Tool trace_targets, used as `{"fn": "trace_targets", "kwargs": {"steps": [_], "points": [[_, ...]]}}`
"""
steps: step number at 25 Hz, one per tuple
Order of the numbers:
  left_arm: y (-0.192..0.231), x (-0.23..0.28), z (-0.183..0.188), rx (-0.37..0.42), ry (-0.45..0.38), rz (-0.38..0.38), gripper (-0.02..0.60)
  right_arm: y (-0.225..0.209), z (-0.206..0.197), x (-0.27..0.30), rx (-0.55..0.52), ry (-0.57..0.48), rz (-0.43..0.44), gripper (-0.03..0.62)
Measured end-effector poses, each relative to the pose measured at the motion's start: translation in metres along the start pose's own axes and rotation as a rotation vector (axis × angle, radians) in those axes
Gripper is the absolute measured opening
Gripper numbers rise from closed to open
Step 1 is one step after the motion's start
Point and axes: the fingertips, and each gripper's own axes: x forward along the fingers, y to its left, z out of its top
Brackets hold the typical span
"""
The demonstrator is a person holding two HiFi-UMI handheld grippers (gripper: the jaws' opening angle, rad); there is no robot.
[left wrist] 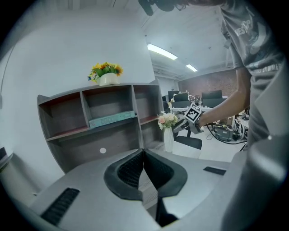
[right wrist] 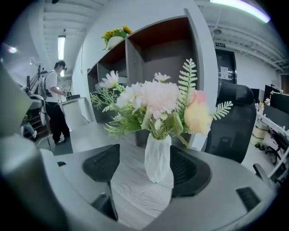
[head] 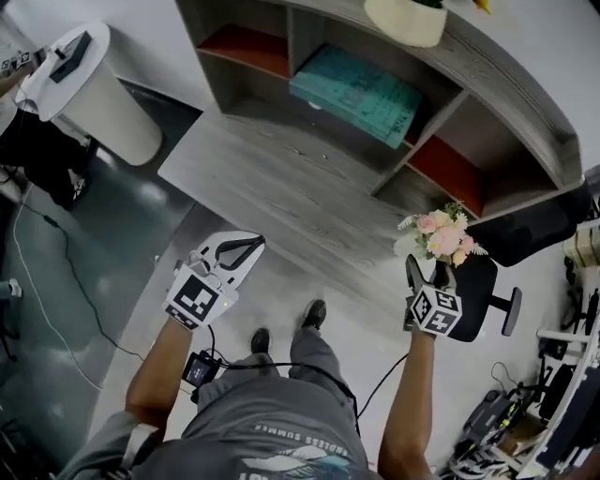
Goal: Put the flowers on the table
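Observation:
A bunch of pink and white flowers [head: 442,234] in a white vase [right wrist: 158,158] stands on the grey wood table [head: 272,178], at its right end. My right gripper [head: 431,270] is around the vase with its jaws wide open. Its left pad [right wrist: 101,162] is clearly apart from the vase, and its right pad [right wrist: 192,170] sits close beside it. My left gripper [head: 239,253] hovers over the table's near edge, shut on nothing. In the left gripper view the flowers [left wrist: 167,119] and the right gripper [left wrist: 184,126] show beyond the shut left gripper [left wrist: 143,153].
A grey shelf unit [head: 450,103] backs the table and holds a teal box [head: 361,89], with a pot of yellow flowers [head: 405,19] on top. A black office chair [head: 483,291] stands right of the vase. A white bin [head: 84,89] is at far left. A person [right wrist: 56,103] stands far off.

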Motion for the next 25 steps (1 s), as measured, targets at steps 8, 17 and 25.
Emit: {"fn": "trace_targets", "kwargs": {"steps": [8, 17, 25], "points": [[0.026, -0.054, -0.011, 0.037, 0.003, 0.053, 0.017, 0.03, 0.015, -0.05, -0.007, -0.002, -0.026, 0.224], [0.046, -0.113, -0.018, 0.048, -0.029, 0.12, 0.017, 0.07, 0.057, -0.117, -0.039, -0.092, -0.041, 0.076], [0.05, -0.152, -0.011, 0.064, -0.082, 0.133, 0.017, 0.121, 0.107, -0.184, -0.097, -0.219, -0.009, 0.049]]}}
